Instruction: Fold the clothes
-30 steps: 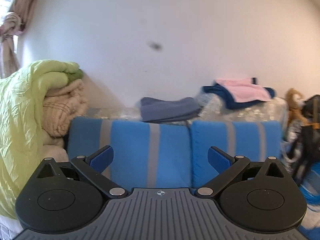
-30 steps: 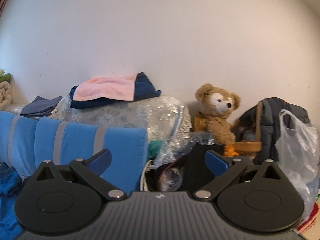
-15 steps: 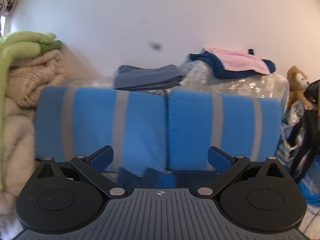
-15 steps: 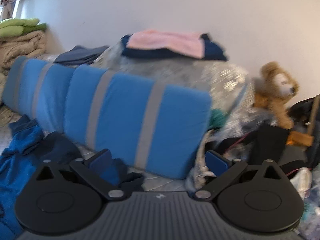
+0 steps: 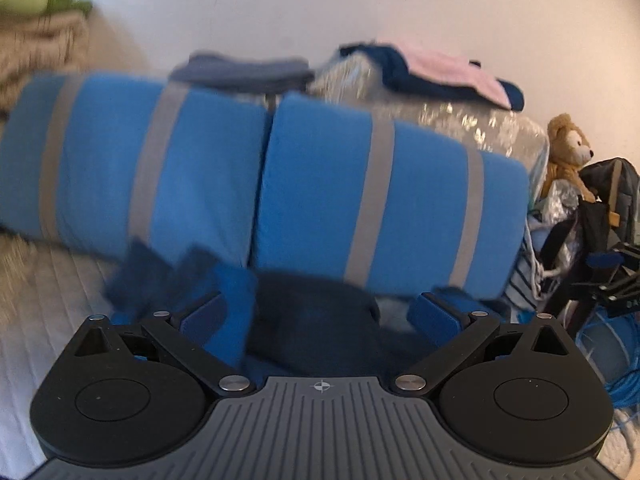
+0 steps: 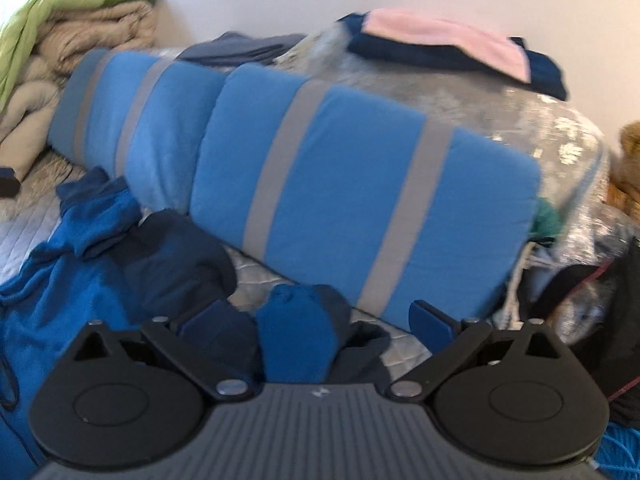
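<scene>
Your left gripper (image 5: 318,314) has its jaws spread wide with nothing between them; it hangs low over the blue garment (image 5: 312,320), whose dark blue part lies just ahead of the fingers; your right gripper (image 6: 316,322) is likewise released, and a blue cuff (image 6: 296,336) of the same garment rises between its fingers without being pinched. The garment lies crumpled on the pale quilted bed (image 6: 24,232), spreading toward the bed's left side and ending just in front of two blue cushions (image 6: 360,184) with grey stripes; these stand along the bed's far edge. Behind them, folded clothes (image 6: 448,44), pink on navy, rest on a silvery bundle (image 6: 520,120); blankets (image 6: 60,36) are stacked at the far left corner.
</scene>
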A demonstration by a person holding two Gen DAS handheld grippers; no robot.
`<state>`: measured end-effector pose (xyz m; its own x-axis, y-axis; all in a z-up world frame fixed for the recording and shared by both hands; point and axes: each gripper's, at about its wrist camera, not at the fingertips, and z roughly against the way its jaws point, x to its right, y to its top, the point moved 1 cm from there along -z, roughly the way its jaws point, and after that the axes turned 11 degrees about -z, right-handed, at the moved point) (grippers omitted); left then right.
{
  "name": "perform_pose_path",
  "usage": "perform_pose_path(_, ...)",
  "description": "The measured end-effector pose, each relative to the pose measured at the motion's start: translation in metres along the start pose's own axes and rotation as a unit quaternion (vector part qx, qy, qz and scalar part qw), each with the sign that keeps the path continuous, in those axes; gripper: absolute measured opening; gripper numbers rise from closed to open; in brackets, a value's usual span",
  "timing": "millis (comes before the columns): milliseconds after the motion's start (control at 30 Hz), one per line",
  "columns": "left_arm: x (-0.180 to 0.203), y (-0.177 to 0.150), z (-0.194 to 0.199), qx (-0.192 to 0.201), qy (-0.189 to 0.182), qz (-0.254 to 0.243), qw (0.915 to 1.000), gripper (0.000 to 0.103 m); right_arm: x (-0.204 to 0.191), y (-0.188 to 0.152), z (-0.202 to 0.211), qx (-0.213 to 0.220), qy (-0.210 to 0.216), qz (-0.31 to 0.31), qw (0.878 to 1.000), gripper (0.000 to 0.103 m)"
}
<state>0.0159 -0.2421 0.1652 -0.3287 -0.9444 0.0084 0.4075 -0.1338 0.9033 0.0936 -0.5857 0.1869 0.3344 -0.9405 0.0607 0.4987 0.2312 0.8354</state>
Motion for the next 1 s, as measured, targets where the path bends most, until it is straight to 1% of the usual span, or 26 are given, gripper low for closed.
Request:
perform_pose_path(67,0.002,-0.014,-0.007,0.01,0.001,-0.012,0.9999,0.103,-0.011,-0.002,-0.013,-0.01,0.004,0.015,1.0,0.097)
perform_pose_path(167,0.004,-0.028,-0.013,0.027,0.015,-0.036,0.9989,0.103,-0.027,-0.005,-0.036,-0.025,0.009,0.038,0.999,0.092)
perform_pose_path(233,0.003,-0.037,-0.017,0.033,0.024,-0.04,0.9984,0.103,-0.037,-0.006,-0.053,-0.037,0.007,0.053,0.998,0.088)
perform_pose_path(300,0.004,-0.04,-0.021,0.026,0.031,-0.043,0.9983,0.103,-0.045,-0.004,-0.07,-0.048,0.005,0.066,0.997,0.083)
perform_pose_path(333,0.005,-0.041,-0.024,0.021,0.032,-0.044,0.9983,0.103,-0.049,-0.004,-0.079,-0.053,0.003,0.073,0.996,0.082)
perform_pose_path(467,0.003,-0.043,-0.028,0.015,0.019,-0.039,0.9989,0.103,-0.058,0.0,-0.118,-0.074,-0.009,0.096,0.993,0.077)
perform_pose_path(600,-0.002,-0.045,-0.031,0.006,0.019,-0.028,0.9994,0.103,-0.066,0.002,-0.156,-0.098,-0.029,0.11,0.989,0.071)
perform_pose_path(733,-0.007,-0.046,-0.035,-0.001,0.024,-0.018,0.9996,0.103,-0.074,0.002,-0.191,-0.12,-0.055,0.128,0.983,0.07)
perform_pose_path(867,-0.009,-0.047,-0.037,-0.008,0.025,-0.016,0.9995,0.103,-0.077,-0.001,-0.227,-0.151,-0.091,0.138,0.975,0.069)
perform_pose_path(933,-0.009,-0.048,-0.039,-0.011,0.026,-0.014,0.9995,0.103,-0.074,-0.006,-0.243,-0.17,-0.115,0.144,0.968,0.061)
perform_pose_path(967,-0.01,-0.048,-0.039,-0.013,0.026,-0.014,0.9995,0.103,-0.071,-0.008,-0.25,-0.179,-0.125,0.145,0.965,0.048)
perform_pose_path(1000,-0.01,-0.048,-0.04,-0.015,0.026,-0.013,0.9995,0.103,-0.069,-0.01,-0.253,-0.187,-0.129,0.143,0.963,0.02)
